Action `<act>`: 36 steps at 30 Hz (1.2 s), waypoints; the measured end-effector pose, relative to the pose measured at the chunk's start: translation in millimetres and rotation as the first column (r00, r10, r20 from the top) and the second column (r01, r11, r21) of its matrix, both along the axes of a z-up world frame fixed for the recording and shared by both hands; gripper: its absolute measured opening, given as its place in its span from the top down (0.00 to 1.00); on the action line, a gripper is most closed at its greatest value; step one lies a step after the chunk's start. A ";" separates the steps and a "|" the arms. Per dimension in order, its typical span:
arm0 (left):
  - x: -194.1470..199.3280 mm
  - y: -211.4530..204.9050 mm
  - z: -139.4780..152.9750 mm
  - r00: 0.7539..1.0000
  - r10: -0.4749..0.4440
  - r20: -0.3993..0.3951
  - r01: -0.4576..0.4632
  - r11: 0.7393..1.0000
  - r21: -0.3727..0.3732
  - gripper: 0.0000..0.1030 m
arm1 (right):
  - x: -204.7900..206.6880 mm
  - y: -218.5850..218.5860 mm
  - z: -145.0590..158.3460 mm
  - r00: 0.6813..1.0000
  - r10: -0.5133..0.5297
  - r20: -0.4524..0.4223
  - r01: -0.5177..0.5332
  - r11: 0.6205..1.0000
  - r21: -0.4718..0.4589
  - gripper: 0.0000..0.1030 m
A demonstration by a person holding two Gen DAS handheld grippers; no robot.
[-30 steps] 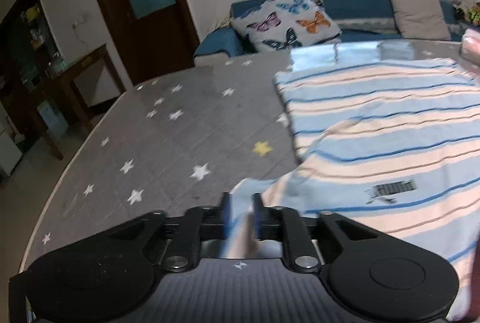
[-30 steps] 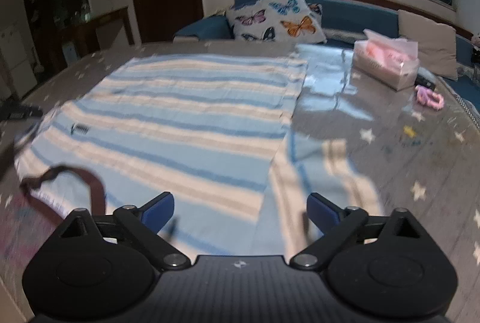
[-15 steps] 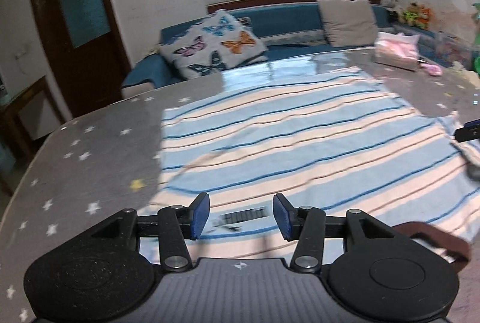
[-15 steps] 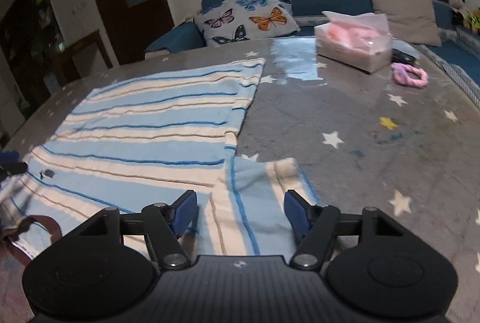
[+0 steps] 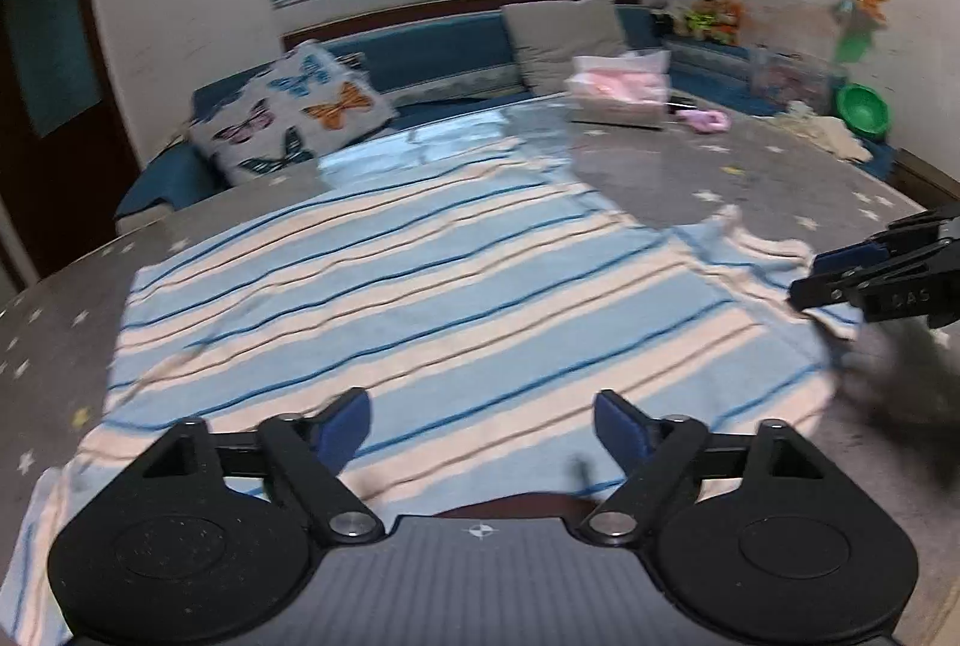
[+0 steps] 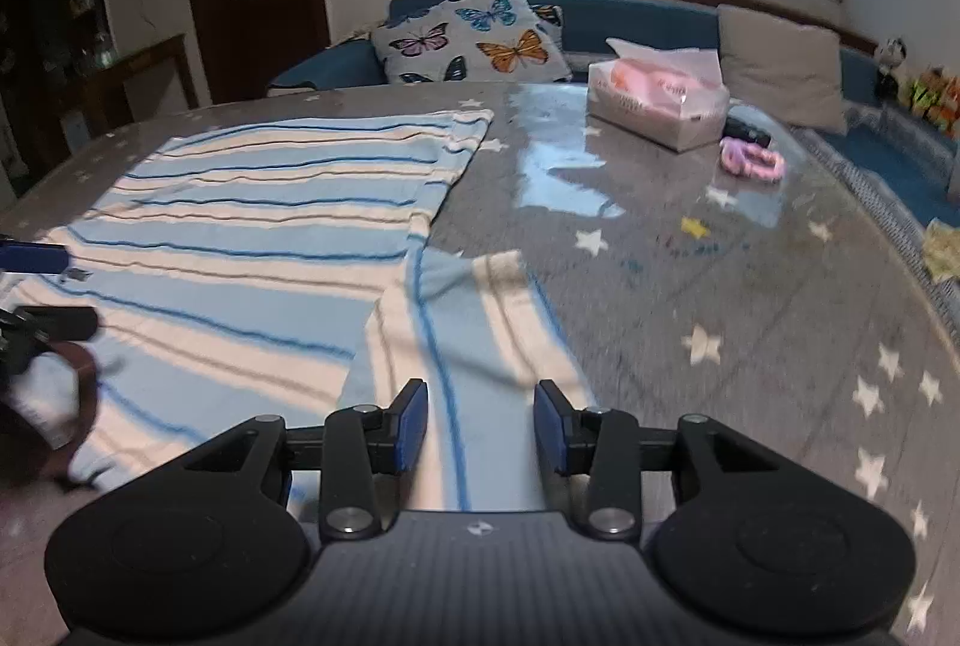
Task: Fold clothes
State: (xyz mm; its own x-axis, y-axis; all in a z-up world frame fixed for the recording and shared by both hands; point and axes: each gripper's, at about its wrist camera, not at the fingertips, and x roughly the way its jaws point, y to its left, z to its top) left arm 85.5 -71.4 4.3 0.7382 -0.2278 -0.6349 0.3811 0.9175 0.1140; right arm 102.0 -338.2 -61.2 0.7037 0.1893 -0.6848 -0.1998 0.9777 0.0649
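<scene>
A light-blue and cream striped shirt (image 5: pixel 456 286) lies flat on the grey star-patterned table (image 5: pixel 780 178). My left gripper (image 5: pixel 483 421) is open and empty, above the shirt's near edge with its brown collar just below. My right gripper (image 6: pixel 480 424) is open, its fingers on either side of the shirt's right sleeve (image 6: pixel 468 322), which lies on the table. The right gripper also shows at the right edge of the left wrist view (image 5: pixel 840 274), over the sleeve. The left gripper's fingertips (image 6: pixel 36 256) show at the left edge of the right wrist view.
A tissue box (image 6: pixel 657 106) and a pink hair tie (image 6: pixel 750 160) sit on the far right of the table. A blue sofa with a butterfly pillow (image 6: pixel 474 40) stands behind the table. A green bowl (image 5: pixel 861 109) sits at the far right.
My left gripper let go of the left sleeve, opened wide and swung right over the shirt's middle. My right gripper narrowed and moved down around the right sleeve.
</scene>
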 end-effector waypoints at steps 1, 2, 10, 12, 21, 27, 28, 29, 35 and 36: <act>-0.3 -8.1 -1.9 1.000 -0.013 -0.002 0.013 1.000 0.007 0.15 | -2.3 -1.8 -1.6 1.000 -0.005 -0.007 0.005 1.000 -0.005 0.61; -0.1 -14.7 -3.8 1.000 -0.021 -0.003 0.021 1.000 0.016 0.15 | -5.0 -3.6 -4.1 1.000 -0.017 -0.004 0.017 1.000 -0.016 0.61; -3.7 -60.0 -17.8 0.997 -0.074 -0.017 0.075 0.996 0.039 0.11 | -13.3 -22.3 -4.0 0.995 -0.097 0.017 0.097 0.995 0.026 0.52; -2.8 -67.1 -20.4 0.997 -0.077 -0.020 0.078 0.996 0.043 0.07 | -14.0 -26.1 -7.4 0.994 -0.109 0.013 0.109 0.993 0.036 0.52; 0.4 -84.8 -31.1 0.995 -0.089 -0.036 0.092 0.993 0.071 0.04 | -21.7 -31.2 -7.6 0.992 -0.126 0.021 0.124 0.991 0.050 0.73; -0.1 -88.6 -32.2 0.995 -0.093 -0.033 0.096 0.993 0.068 0.02 | -25.6 -40.2 -5.5 0.987 -0.161 0.021 0.160 0.985 0.067 0.57; 0.3 -89.3 -32.2 0.995 -0.094 -0.032 0.096 0.993 0.069 0.02 | -26.0 -40.3 -6.6 0.986 -0.163 0.017 0.162 0.985 0.065 0.57; 1.2 -90.0 -32.4 0.995 -0.093 -0.031 0.095 0.993 0.070 0.02 | -26.4 -39.9 -7.9 0.987 -0.162 0.016 0.161 0.985 0.061 0.57; 2.8 -96.3 -30.6 0.994 -0.103 -0.025 0.104 0.992 0.064 0.02 | -28.6 -34.6 -8.6 0.988 -0.151 0.022 0.149 0.987 0.051 0.86; 2.4 -97.6 -30.6 0.994 -0.107 -0.024 0.109 0.992 0.065 0.02 | -28.2 -35.5 -8.3 0.988 -0.151 0.019 0.150 0.987 0.061 0.88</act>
State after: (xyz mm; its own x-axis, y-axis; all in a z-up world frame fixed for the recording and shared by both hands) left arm 87.9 -168.9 -26.3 0.6981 -0.2621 -0.6662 0.4804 0.8615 0.1644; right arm 73.8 -373.7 -69.6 0.7428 0.1202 -0.6587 -0.0530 0.9912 0.1211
